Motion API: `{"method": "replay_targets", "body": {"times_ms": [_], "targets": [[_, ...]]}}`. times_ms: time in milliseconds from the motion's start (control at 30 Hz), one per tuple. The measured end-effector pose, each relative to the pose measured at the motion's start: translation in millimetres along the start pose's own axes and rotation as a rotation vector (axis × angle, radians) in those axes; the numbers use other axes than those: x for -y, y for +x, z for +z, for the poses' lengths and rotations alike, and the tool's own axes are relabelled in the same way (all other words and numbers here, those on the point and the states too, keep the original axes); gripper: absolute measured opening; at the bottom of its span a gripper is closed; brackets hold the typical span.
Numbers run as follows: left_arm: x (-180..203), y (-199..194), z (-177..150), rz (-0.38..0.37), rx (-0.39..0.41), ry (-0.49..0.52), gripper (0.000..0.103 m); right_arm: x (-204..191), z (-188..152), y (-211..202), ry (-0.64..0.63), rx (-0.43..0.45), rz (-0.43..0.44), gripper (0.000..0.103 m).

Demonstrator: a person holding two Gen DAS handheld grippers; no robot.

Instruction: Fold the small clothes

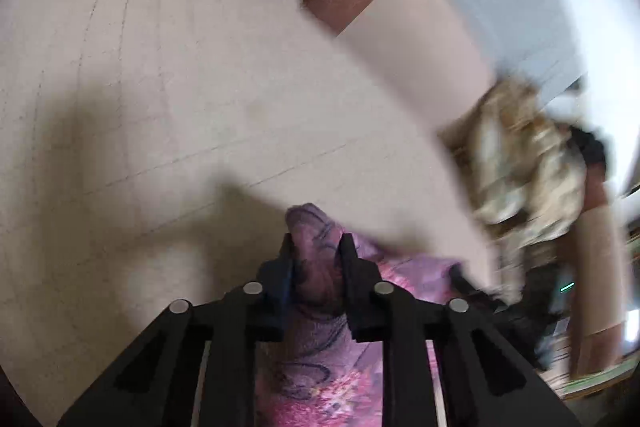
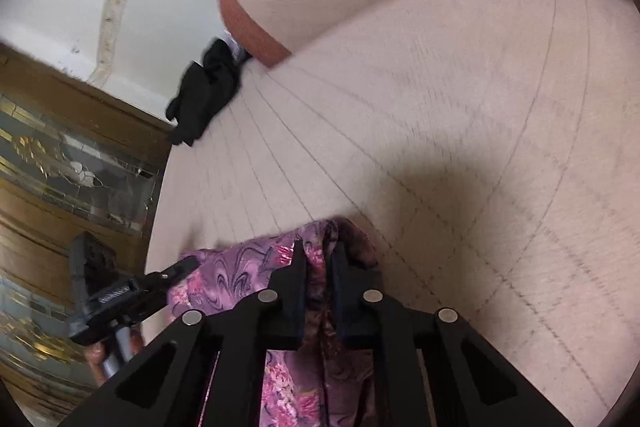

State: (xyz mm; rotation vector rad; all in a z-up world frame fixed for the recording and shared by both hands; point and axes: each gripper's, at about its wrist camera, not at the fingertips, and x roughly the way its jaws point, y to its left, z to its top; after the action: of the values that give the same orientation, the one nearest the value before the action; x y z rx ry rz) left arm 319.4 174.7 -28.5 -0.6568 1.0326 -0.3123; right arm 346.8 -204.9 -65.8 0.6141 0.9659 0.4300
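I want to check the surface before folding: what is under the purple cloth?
The purple cloth lies on the pale sheet. Only sheet shows around it; what is directly beneath is covered.

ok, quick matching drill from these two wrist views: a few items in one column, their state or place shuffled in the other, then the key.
Items:
1. purple floral garment
2. black garment
3. beige patterned pile
4. left gripper

States:
A. bunched at the far edge of the pale surface
B. heaped beyond the surface's right side in the left wrist view
C. pinched by both grippers
D. closed on purple cloth

Pairs: 1-C, 2-A, 3-B, 4-D. The right gripper grips the same garment.
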Motion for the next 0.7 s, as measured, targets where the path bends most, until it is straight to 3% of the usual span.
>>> {"method": "replay_targets", "body": {"times_ms": [67, 133, 167, 233, 267, 333, 400, 467, 500, 600, 700], "targets": [[3.8, -1.8, 1.0, 0.023, 0.012, 0.032, 0.018, -18.0, -0.7, -13.5, -0.062, 0.053, -0.051, 0.011], [-5.5, 11.8, -0.7, 0.065, -0.025, 0.0, 0.019, -24.8, 0.6, -12.6, -0.092, 0.061, -0.093, 0.011], [-11.9, 21.1, -2.6, 0.116, -0.041, -0.012, 0.02, -20.9, 0.2, -6.1, -0.095, 0.042, -0.123, 0.01], [-14.1, 25.8, -3.6, 0.128, -0.069, -0.023, 0.031, -6.3, -4.5, 15.4, -0.079, -0.01, -0.169, 0.011], [-12.5, 25.7, -2.9, 0.136, -0.079, -0.018, 0.033, 1.3, -7.5, 28.8, -0.07, -0.054, -0.178, 0.013], [-7.9, 19.7, -2.7, 0.16, -0.074, -0.008, 0.038, 9.5, -7.1, 32.2, -0.041, -0.055, -0.15, 0.015], [-3.9, 10.7, -3.9, 0.184, -0.07, 0.001, 0.041, 14.0, -0.5, 21.8, 0.015, -0.051, -0.118, 0.04], [0.4, 2.7, -6.0, 0.199, -0.058, 0.019, 0.048, 11.2, 3.9, 2.5, 0.029, -0.006, -0.099, 0.055], [0.1, 1.0, -9.0, 0.199, -0.053, 0.029, 0.055, 8.5, 5.3, -3.6, 0.031, 0.004, -0.08, 0.057], [-5.7, -5.1, -21.2, 0.249, -0.051, 0.072, 0.056, -1.9, -1.3, -13.3, 0.036, -0.015, -0.011, 0.057], [-9.5, -13.7, -33.1, 0.22, -0.06, 0.051, 0.056, -15.9, -20.5, -16.2, 0.004, -0.039, -0.032, 0.047]]}}
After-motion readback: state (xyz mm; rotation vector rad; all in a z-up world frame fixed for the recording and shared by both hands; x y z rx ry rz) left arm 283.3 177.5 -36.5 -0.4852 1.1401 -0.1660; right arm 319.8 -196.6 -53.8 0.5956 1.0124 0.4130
